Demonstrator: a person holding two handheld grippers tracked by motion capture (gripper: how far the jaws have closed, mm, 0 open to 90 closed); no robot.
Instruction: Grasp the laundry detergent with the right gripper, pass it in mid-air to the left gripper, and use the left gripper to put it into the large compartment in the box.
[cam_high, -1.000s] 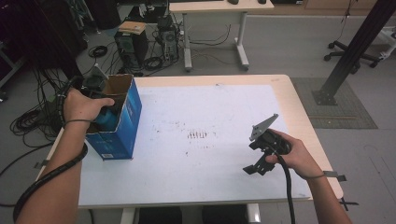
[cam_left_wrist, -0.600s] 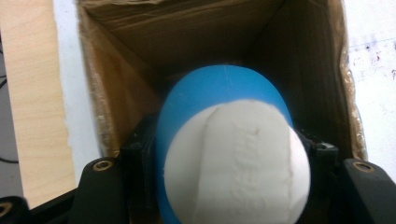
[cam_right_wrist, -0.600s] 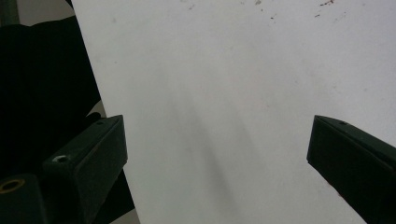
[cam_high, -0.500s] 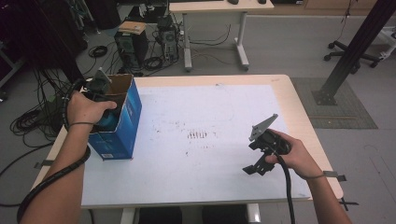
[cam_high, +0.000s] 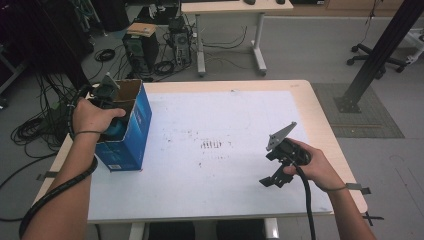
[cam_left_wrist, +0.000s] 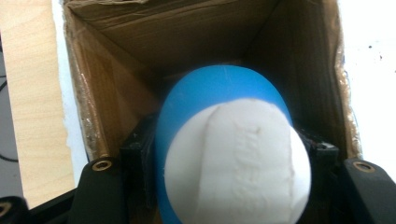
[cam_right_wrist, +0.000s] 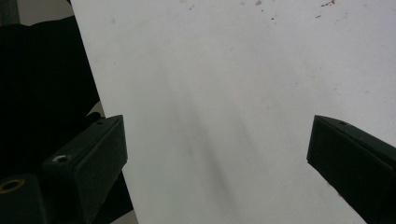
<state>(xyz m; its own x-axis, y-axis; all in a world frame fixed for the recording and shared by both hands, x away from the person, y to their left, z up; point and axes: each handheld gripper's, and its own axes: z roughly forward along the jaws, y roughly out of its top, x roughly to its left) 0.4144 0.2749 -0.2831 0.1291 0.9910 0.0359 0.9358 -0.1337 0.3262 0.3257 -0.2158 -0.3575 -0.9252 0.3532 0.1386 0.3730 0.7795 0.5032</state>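
The blue-and-white ball (cam_left_wrist: 229, 154) stays clamped in the left hand-held gripper (cam_high: 107, 92) inside the box (cam_high: 131, 135), unmoved

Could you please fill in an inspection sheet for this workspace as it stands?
Surface: white sheet on a wooden table, with small dark specks near the middle.
Job's things: blue-and-white object held inside the open blue cardboard box at the table's left edge.
Clutter: nothing seen.
Grippers: left gripper shut on the object, reaching into the box; right gripper open, nothing between its fingers, over bare sheet.
Cables: one trails along each forearm; loose coils on the floor at left.
Surroundings: desk, computer tower, black post.
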